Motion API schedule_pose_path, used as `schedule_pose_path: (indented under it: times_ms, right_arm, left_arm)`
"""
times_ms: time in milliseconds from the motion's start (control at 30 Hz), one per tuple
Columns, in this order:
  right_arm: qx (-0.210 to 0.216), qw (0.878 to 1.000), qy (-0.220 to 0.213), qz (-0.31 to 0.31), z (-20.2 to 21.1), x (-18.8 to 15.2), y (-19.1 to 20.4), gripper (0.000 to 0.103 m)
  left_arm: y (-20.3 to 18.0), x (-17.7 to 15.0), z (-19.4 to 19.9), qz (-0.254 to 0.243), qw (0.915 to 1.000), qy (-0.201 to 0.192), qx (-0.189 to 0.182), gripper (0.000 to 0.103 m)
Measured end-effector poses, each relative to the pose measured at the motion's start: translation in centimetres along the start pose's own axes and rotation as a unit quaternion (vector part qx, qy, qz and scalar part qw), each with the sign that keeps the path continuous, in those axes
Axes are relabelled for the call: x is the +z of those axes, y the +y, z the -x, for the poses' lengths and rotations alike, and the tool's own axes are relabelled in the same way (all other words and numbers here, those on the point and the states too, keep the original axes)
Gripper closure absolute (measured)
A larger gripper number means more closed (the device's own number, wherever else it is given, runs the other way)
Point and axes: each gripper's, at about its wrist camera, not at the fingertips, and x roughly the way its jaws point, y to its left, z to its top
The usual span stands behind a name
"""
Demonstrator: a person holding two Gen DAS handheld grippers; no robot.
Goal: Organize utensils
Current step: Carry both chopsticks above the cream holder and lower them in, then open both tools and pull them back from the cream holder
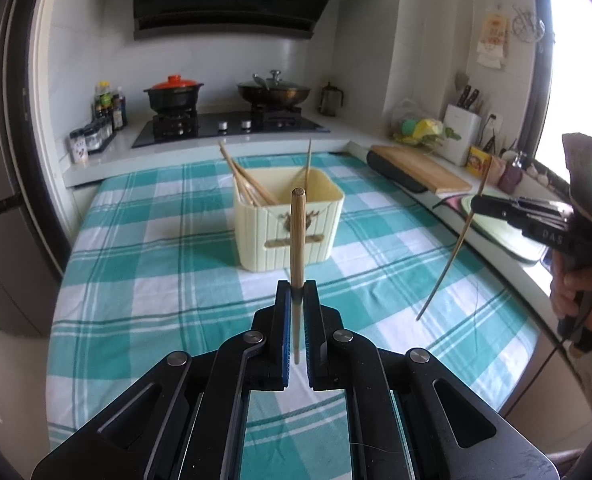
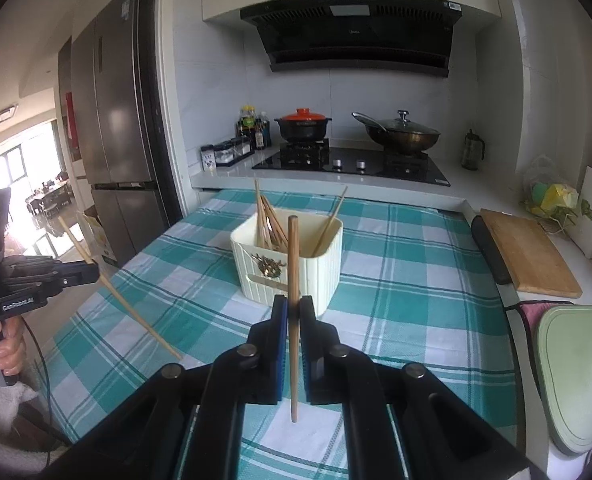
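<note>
A cream ribbed utensil box (image 1: 288, 224) stands on the teal checked tablecloth (image 1: 144, 248) and holds several wooden chopsticks (image 1: 248, 184). My left gripper (image 1: 297, 292) is shut on a wooden chopstick (image 1: 297, 232), held upright in front of the box. My right gripper (image 2: 293, 306) is shut on another chopstick (image 2: 293, 288), also upright, just before the box (image 2: 292, 264). The right gripper (image 1: 476, 203) shows in the left wrist view with its chopstick (image 1: 452, 256) slanting down. The left gripper (image 2: 94, 272) shows in the right wrist view with its chopstick (image 2: 128, 304).
A hob (image 1: 232, 126) with a red-lidded pot (image 1: 174, 94) and a wok (image 1: 274, 92) stands behind the table. A wooden cutting board (image 1: 420, 168), a knife block (image 1: 462, 132) and a green board (image 2: 576, 376) are on the right counter. A fridge (image 2: 112, 128) is at left.
</note>
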Motion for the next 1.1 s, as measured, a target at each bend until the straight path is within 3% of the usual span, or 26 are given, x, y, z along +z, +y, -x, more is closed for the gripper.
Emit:
schedule_pose_path:
  times_ms: [133, 200, 400, 533, 633, 700, 833, 933, 1100]
  right_arm:
    - [-0.003, 1.000, 0.004, -0.008, -0.7, 0.4, -0.8, 0.097]
    - [-0.003, 1.000, -0.007, -0.007, -0.6, 1.5, -1.2, 0.097]
    - [0.004, 0.995, -0.098, 0.009, 0.5, 7.8, -2.0, 0.097]
    - [-0.006, 0.988, -0.155, 0.010, -0.6, 12.3, -1.9, 0.097]
    - [-0.007, 0.983, -0.185, 0.001, -2.5, 14.4, -1.5, 0.097]
    - [0.003, 0.985, -0.171, -0.010, -5.1, 15.4, -1.3, 0.097]
    - [0.026, 0.995, -0.101, -0.007, -11.0, 15.2, -1.0, 0.097]
    - [0.032, 0.999, -0.022, -0.003, -16.5, 14.4, -1.0, 0.097]
    - [0.041, 0.997, 0.063, -0.030, -23.2, 13.6, -1.9, 0.097]
  left_arm:
    - [0.4, 1.2, 0.7, 0.006, 0.9999, -0.011, -0.002, 0.099]
    - [0.6, 3.2, 2.0, 0.005, 0.9992, -0.040, -0.004, 0.099]
    - [-0.4, 11.1, 4.4, -0.013, 0.9898, -0.141, 0.014, 0.099]
    - [-1.0, 15.9, 1.8, -0.020, 0.9827, -0.181, 0.033, 0.099]
    - [-0.4, 18.3, -3.0, -0.004, 0.9874, -0.153, 0.038, 0.099]
    - [0.4, 18.9, -6.3, 0.015, 0.9920, -0.121, 0.031, 0.099]
    - [2.6, 18.8, -12.9, 0.054, 0.9976, -0.039, 0.016, 0.099]
    - [3.8, 18.1, -17.0, 0.072, 0.9972, 0.018, 0.009, 0.099]
    - [4.6, 17.0, -20.8, 0.079, 0.9943, 0.070, 0.013, 0.098]
